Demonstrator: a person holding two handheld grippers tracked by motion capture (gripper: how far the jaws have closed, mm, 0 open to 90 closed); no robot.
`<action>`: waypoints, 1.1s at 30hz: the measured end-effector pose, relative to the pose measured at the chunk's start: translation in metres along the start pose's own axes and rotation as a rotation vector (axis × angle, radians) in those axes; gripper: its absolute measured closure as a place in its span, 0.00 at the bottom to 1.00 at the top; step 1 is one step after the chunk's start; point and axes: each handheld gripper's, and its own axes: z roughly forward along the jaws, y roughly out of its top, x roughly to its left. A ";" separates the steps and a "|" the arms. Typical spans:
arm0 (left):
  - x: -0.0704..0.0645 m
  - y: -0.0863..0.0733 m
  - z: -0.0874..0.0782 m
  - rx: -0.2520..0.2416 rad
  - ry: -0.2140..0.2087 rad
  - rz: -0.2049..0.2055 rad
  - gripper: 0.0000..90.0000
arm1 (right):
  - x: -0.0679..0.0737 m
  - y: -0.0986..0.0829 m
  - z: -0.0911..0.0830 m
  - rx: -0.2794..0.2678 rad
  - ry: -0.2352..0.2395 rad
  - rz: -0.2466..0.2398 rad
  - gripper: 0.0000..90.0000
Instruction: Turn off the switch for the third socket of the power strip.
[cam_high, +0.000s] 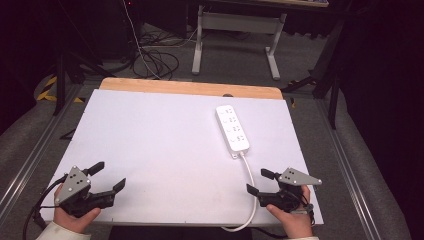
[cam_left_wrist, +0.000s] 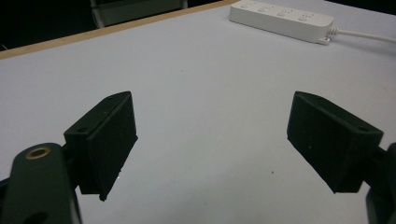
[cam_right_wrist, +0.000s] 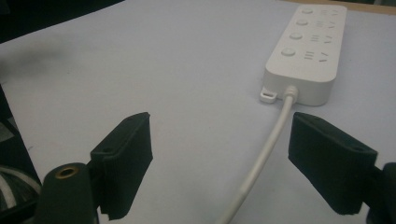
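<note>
Here, no readable writing is showing on the white power strip (cam_high: 232, 128), which is lying lengthwise away from the person, its cord (cam_high: 248, 175) trailing back beside the right gripper (cam_high: 260, 182). Both it and the left gripper (cam_high: 108, 176) are holding jaws spread, empty.

Power strip's cord (cam_high: 248, 200) end off-table, unseen

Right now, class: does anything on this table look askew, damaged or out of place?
Nothing is damaged. The white power strip lies slightly angled to the table edges, and its cable trails off the near edge, plugged into nothing visible. Both hand-held grippers are open and empty.
</note>
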 end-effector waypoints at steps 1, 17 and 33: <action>0.000 0.000 0.000 0.003 -0.005 -0.003 0.18 | 0.000 -0.002 0.000 0.003 0.001 -0.002 0.25; 0.001 -0.009 -0.005 0.042 -0.032 -0.009 0.16 | 0.006 -0.031 0.007 0.103 -0.030 0.004 0.25; 0.003 -0.009 -0.003 0.016 -0.025 -0.001 0.17 | 0.004 -0.025 -0.002 0.048 -0.111 -0.045 0.32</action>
